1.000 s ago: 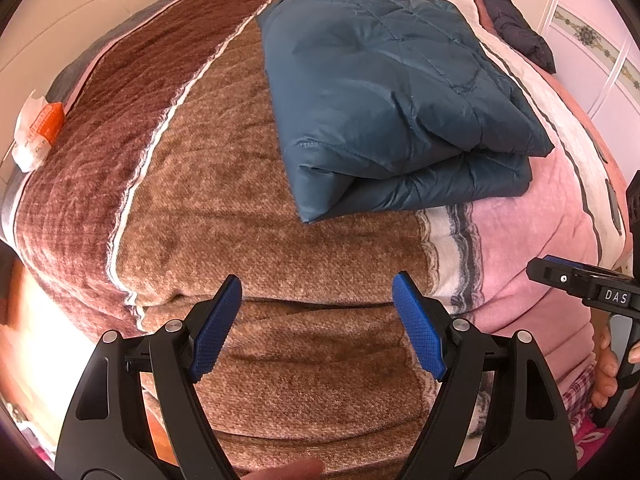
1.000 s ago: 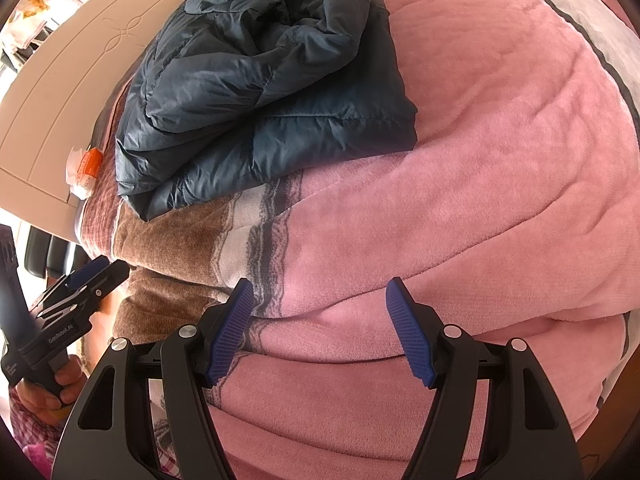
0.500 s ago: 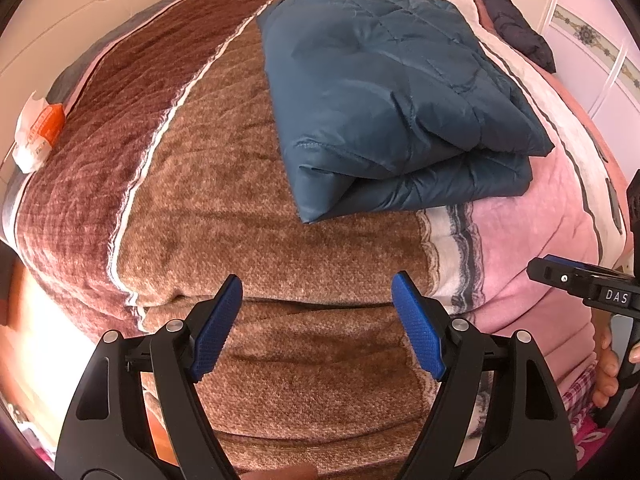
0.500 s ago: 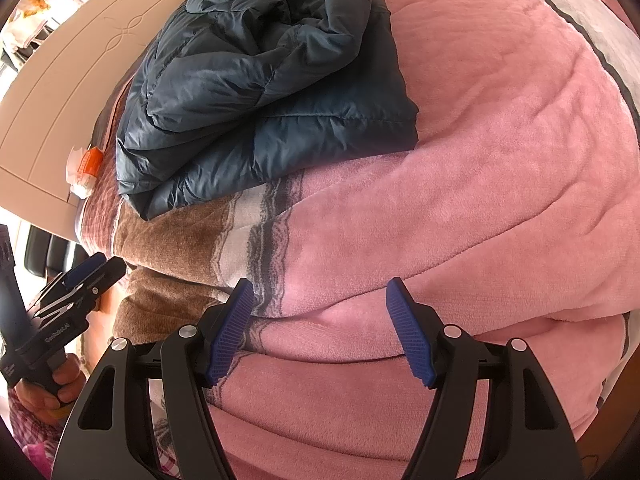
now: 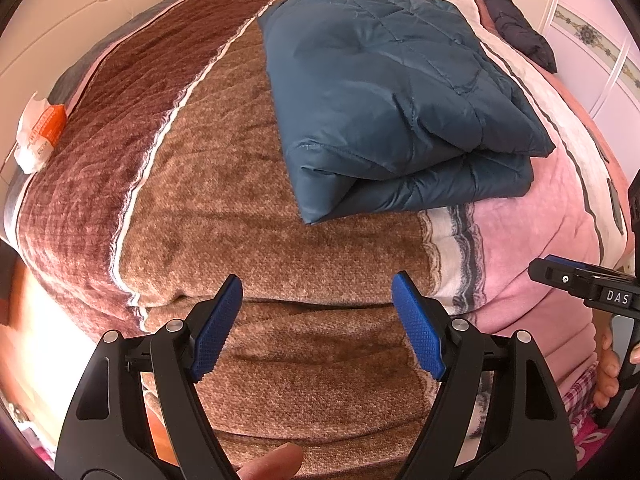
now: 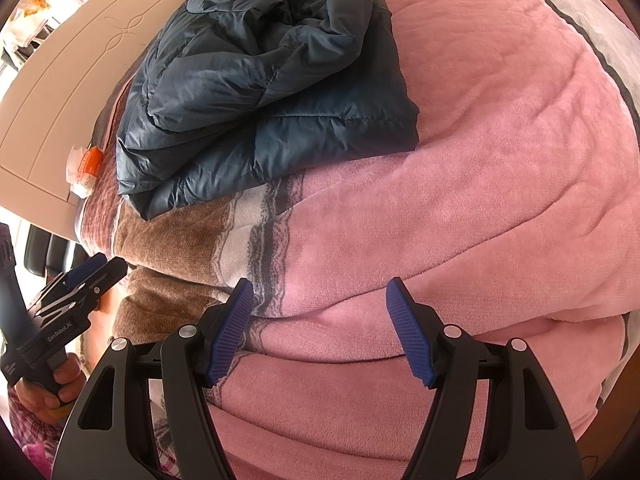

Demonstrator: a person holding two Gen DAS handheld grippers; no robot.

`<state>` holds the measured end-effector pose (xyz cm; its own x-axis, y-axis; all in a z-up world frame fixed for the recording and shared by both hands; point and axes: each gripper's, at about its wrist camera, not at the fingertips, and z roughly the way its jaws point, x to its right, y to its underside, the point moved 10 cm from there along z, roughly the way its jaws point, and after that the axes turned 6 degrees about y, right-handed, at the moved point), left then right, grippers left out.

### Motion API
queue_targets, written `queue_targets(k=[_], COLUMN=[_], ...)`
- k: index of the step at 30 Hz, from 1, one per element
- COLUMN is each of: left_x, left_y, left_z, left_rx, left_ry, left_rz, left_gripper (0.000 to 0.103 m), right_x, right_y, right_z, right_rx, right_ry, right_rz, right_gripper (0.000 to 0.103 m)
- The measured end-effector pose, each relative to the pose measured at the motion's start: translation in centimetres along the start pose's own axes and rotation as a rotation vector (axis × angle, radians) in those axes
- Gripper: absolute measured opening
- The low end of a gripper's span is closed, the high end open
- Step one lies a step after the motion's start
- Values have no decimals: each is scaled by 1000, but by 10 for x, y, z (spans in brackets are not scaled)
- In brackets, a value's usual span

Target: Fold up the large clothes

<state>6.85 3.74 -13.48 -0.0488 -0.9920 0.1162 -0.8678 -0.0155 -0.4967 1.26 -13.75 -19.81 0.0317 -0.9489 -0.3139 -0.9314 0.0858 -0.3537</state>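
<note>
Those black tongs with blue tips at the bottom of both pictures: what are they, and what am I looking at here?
They are hand-held claws, not a robot arm: a person grips one in each hand, and a wide-angle camera on each looks forward along its two fingers. One picture comes from the left claw, the other from the right claw; each view also catches the other claw at its edge. Both stand open with nothing between the blue pads. Ahead is a bed covered by a plush blanket in brown, white and pink stripes. On it lies a dark teal padded jacket, already folded into a bundle. A second dark garment lies further back, and a small orange and white packet sits near the bed's edge.
</note>
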Motion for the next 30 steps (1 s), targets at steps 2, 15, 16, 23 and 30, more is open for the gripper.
queue_targets(k=[2,15,16,23,30], left_x=[0,0,0,-3,-13], left_y=[0,-2,-2,-10,-36], left_z=[-1,-2,-2,-5,-10], left_rx=[0,5,5,24,95], left_ry=[-1,-6,-6,-26,-92], left_rz=[1,5,5,12,-31], left_gripper=[77,77,77,77,77], right_x=[0,-1,-1,-1,-3], right_y=[1,1,0,0,-14], right_z=[0,0,0,0,-10], right_rx=[0,0,0,8,88], right_ry=[0,2,1,9,86], right_rz=[1,1,2,-2,-58], right_gripper=[68,68,68,68,68])
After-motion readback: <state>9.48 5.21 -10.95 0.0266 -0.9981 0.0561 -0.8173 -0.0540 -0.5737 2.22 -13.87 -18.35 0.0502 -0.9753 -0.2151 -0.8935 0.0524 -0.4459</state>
